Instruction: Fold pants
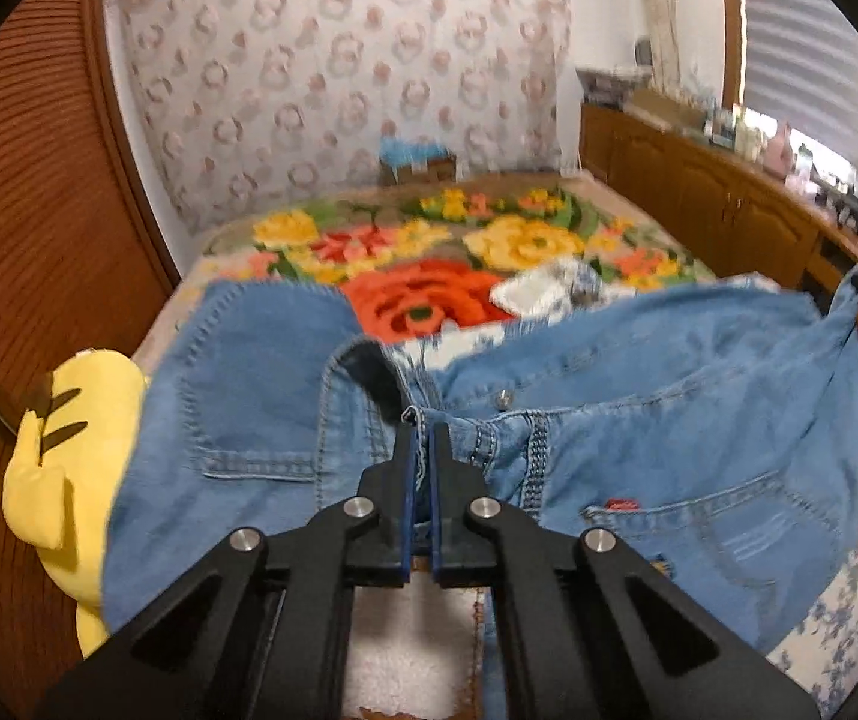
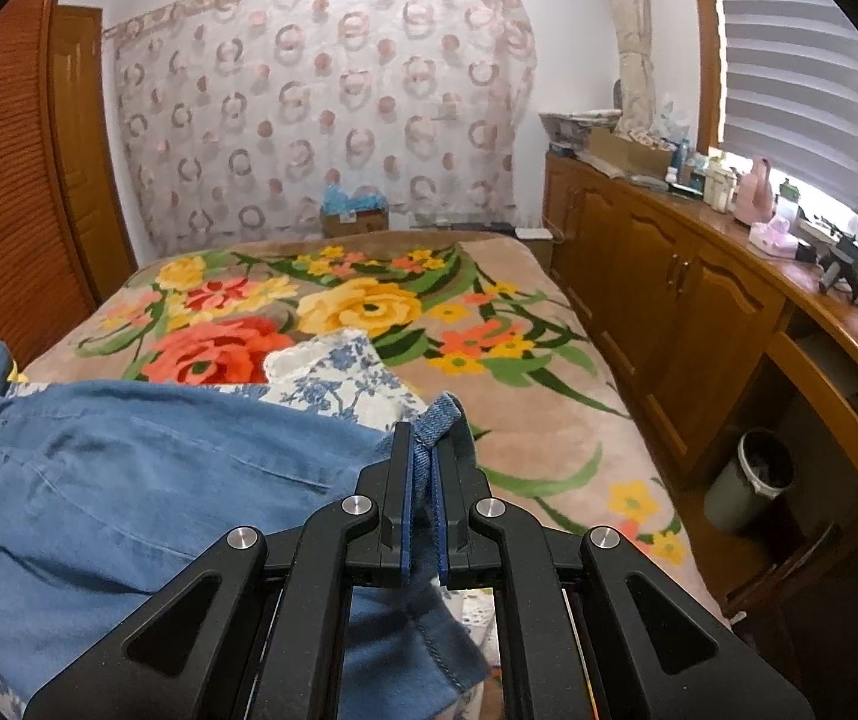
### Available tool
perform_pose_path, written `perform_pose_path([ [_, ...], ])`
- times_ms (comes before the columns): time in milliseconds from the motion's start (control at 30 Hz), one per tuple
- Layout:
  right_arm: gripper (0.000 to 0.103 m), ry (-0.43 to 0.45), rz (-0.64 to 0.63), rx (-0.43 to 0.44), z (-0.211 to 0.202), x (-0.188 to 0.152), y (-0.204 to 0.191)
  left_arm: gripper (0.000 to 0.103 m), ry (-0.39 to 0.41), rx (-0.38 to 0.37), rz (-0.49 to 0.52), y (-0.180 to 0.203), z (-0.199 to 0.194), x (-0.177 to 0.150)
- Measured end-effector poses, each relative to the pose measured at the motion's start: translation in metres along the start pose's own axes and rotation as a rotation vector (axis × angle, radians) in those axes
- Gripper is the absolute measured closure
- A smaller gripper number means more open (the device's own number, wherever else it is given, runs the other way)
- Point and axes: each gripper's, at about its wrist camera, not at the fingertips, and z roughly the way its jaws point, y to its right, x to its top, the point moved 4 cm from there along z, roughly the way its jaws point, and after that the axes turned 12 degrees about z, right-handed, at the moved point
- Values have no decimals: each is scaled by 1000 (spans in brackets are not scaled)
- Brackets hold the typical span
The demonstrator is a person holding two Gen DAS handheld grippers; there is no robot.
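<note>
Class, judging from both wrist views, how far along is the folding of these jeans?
Done: both grips are set. The left gripper is shut on the jeans at the waistband, the right gripper on a hem. In hand: the jeans hang lifted over the bed. Left: no neat fold shows yet; folding and laying flat remain.

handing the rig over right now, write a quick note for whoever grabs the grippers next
Left gripper: shut on the jeans at the waistband, near the button.
Right gripper: shut on the jeans at a hemmed edge; which part of the garment is unclear.
Jeans hang between both grippers over the flowered blanket, above a blue-and-white cloth. A yellow plush toy sits to the left.
Done: jeans picked up and spread.
Left: no neat fold visible yet; probably lay them flat, then fold.
</note>
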Motion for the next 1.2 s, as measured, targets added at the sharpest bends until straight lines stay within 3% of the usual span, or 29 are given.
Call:
perform_pose_path([
  [200,100,72,17,3,-19,25,4,103,84,40,-37,-26,-16,27],
  [433,100,122,-20,-8,-23,62,-8,103,105,74,-70,-54,7,49],
  [600,100,64,-39,-35,11,66,-12,103,83,74,-83,-60,31,58],
  [733,100,-16,-45,-42,44,49,-13,103,53,63,-70,-54,44,55],
  [933,100,-53,-27,-11,48,32,-14,99,33,53,-63,-46,39,51],
  [1067,96,-55,-34,-6,40,29,-19,83,32,24,-48,-39,29,49],
  [1200,78,-45,-27,-2,29,28,-23,67,56,-15,-24,-24,14,47],
])
